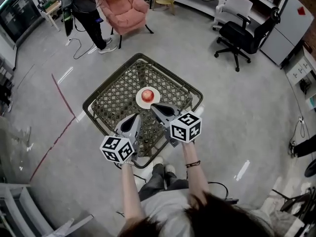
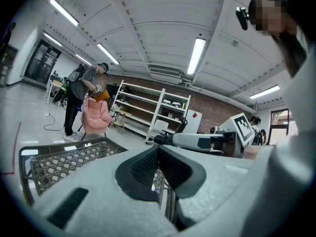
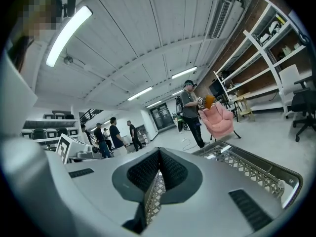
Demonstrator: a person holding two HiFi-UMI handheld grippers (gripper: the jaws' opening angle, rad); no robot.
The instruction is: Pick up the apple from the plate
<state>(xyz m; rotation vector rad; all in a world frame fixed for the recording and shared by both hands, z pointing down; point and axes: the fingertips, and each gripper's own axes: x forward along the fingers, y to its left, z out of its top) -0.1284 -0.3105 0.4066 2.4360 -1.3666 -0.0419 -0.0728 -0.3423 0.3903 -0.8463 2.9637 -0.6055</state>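
In the head view a red apple (image 1: 147,95) lies on a small white plate (image 1: 139,103) in the middle of a dark metal mesh table (image 1: 116,98). My right gripper (image 1: 153,105) is shut and empty, its tip just at the plate's near right rim, a little short of the apple. Further back and to the left, over the table's near part, my left gripper (image 1: 137,116) is also shut and empty. Each gripper view shows its own closed pads, those of the left gripper (image 2: 158,147) and of the right gripper (image 3: 159,152), above the mesh. Neither of those views shows the apple.
A pink armchair (image 1: 126,9) and a standing person (image 1: 89,14) are beyond the table. A black office chair (image 1: 242,36) stands at the far right near white shelves (image 2: 148,107). A red tape line (image 1: 61,95) runs across the floor at the left. More people (image 3: 106,137) stand far off.
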